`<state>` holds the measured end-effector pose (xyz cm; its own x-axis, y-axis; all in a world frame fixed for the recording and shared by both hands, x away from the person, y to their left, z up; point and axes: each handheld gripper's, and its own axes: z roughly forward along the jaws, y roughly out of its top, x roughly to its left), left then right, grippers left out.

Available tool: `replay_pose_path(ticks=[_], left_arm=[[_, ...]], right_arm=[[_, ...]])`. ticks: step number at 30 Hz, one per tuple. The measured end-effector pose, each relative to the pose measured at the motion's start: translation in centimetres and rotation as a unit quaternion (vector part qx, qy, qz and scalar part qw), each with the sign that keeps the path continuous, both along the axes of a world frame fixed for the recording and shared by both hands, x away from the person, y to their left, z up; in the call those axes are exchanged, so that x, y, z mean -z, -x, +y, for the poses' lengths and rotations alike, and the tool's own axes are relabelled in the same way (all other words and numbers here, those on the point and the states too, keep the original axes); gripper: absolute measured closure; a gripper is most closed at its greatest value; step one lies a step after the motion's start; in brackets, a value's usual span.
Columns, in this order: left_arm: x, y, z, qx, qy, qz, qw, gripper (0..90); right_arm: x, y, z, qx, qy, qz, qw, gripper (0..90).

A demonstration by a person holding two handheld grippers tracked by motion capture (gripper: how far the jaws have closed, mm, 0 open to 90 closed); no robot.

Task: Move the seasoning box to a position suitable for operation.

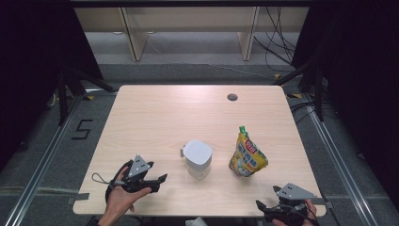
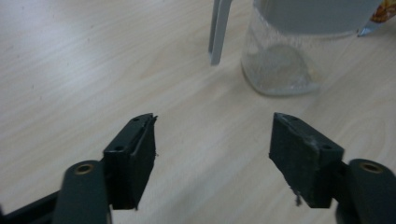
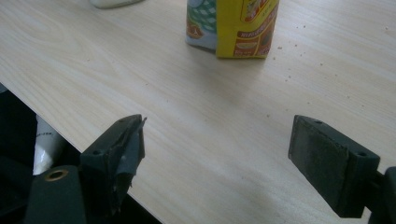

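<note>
Wooden table (image 1: 155, 113), light grain, with a small round grommet hole (image 1: 232, 97) at the far right. Clear jar (image 1: 197, 159) with a white lid stands near centre; a flap or handle sticks out on its left, too small to make out in the high view. In the left gripper view the jar's top is cut off by the frame, glass looks cloudy, contents unclear. Yellow spout pouch (image 1: 247, 153) with a green cap stands upright just right of the jar, apart from it; print is unreadable. The right gripper view crops its upper part.

Left gripper (image 1: 160, 181) at the near left, held in a hand (image 1: 123, 195), jaws apart, nothing between them, pointing toward the jar. Right gripper (image 1: 266, 206) at the near right table edge, partly cut off by the frame bottom, jaws wide apart, empty, facing the pouch. Fine crumbs (image 3: 299, 56) near the pouch.
</note>
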<state>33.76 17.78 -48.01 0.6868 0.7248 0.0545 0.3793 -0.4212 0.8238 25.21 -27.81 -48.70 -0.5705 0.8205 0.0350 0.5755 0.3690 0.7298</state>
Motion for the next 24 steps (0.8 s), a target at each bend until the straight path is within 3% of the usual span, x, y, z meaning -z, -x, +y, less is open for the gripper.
replay_pose_path(ticks=[1,2,3,5,6,8,9,11,13,14,17,18,19,21,24], left_arm=[[0.0,0.0,0.0,0.000,0.000,0.000,1.0000,34.4],[0.0,-0.7,-1.0,0.002,0.011,0.014,0.9998,35.6],[-0.1,-1.3,-1.3,0.016,-0.002,0.004,0.9999,37.6],[-0.1,-1.6,-1.7,0.017,-0.006,0.000,0.9998,39.7],[0.1,-2.2,-2.4,0.020,-0.019,-0.001,0.9996,41.4],[0.3,-2.4,-2.7,0.016,-0.015,0.000,0.9998,45.0],[0.3,-2.6,-2.8,0.019,-0.018,0.003,0.9997,46.5],[0.4,-3.2,-3.1,0.019,-0.019,-0.006,0.9996,49.2],[0.5,-4.0,-3.3,0.021,-0.006,-0.005,0.9997,50.4],[0.6,-4.2,-3.4,0.020,-0.003,-0.016,0.9997,51.3],[0.7,-4.6,-3.8,0.016,0.003,-0.013,0.9998,54.8],[0.6,-4.9,-3.9,0.022,-0.007,-0.019,0.9996,55.5],[0.7,-5.1,-4.2,0.015,0.003,-0.016,0.9998,56.0],[0.5,-5.7,-4.4,0.033,-0.004,-0.025,0.9991,58.3],[0.5,-6.0,-5.1,0.027,0.008,-0.017,0.9995,60.4]], right_arm=[[0.0,0.0,0.0,0.000,0.000,0.000,1.0000,19.4],[0.0,0.0,0.0,-0.001,0.000,-0.001,1.0000,19.4],[0.0,0.1,0.1,0.007,-0.006,0.005,0.9999,19.5],[0.1,0.0,-0.1,0.003,0.001,-0.005,1.0000,19.5],[0.1,0.0,-0.1,0.005,0.000,-0.005,1.0000,19.6],[0.1,-0.1,-0.2,0.003,-0.001,-0.008,1.0000,19.8],[0.1,0.1,-0.1,0.013,-0.004,0.002,0.9999,19.9],[0.1,0.1,-0.1,0.011,-0.004,0.002,0.9999,19.9],[0.1,0.1,0.0,0.012,-0.003,0.003,0.9999,20.0],[0.1,-0.1,-0.2,-0.001,0.002,-0.007,1.0000,20.1],[0.2,0.1,0.0,0.009,0.002,0.004,1.0000,20.3],[0.2,0.0,-0.1,0.010,0.003,0.001,0.9999,20.3],[0.3,0.0,-0.2,0.007,0.006,-0.003,1.0000,20.4],[0.3,0.0,-0.2,0.008,0.003,-0.001,1.0000,20.5],[0.3,0.0,0.0,0.009,-0.001,0.001,1.0000,20.6]])
